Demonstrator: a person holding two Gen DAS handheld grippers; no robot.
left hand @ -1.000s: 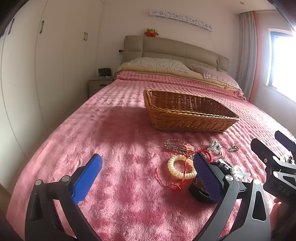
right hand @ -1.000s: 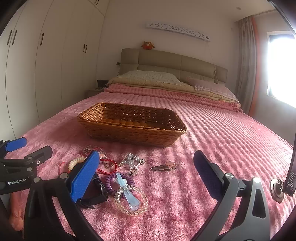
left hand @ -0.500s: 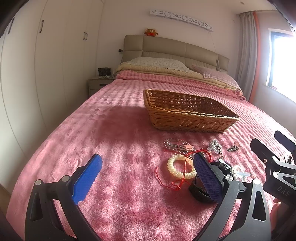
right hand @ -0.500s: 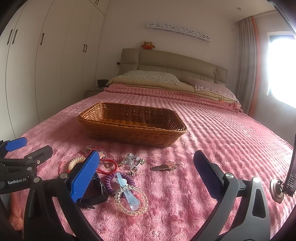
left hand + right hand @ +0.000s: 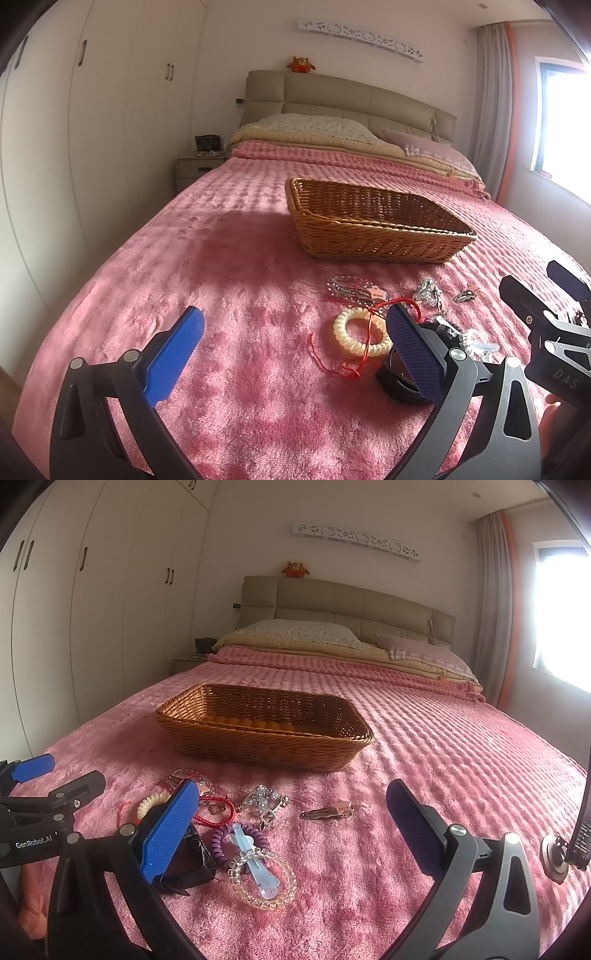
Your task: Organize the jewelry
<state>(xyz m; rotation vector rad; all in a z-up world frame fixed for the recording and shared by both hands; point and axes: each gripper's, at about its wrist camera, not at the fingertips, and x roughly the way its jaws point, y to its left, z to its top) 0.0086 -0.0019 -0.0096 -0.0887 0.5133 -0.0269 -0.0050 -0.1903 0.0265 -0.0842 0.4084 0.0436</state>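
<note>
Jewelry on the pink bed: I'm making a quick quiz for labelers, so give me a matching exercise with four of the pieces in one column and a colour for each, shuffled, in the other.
Things:
1. spiral hair tie
2. beaded cord bracelet
3. long hair clip
4. coil bracelet

Colours:
A. cream
B. pale blue
C. purple
D. red

Pairs: 1-C, 2-D, 3-B, 4-A

All four lie on the blanket in front of the wicker basket, none inside it yet.
</note>
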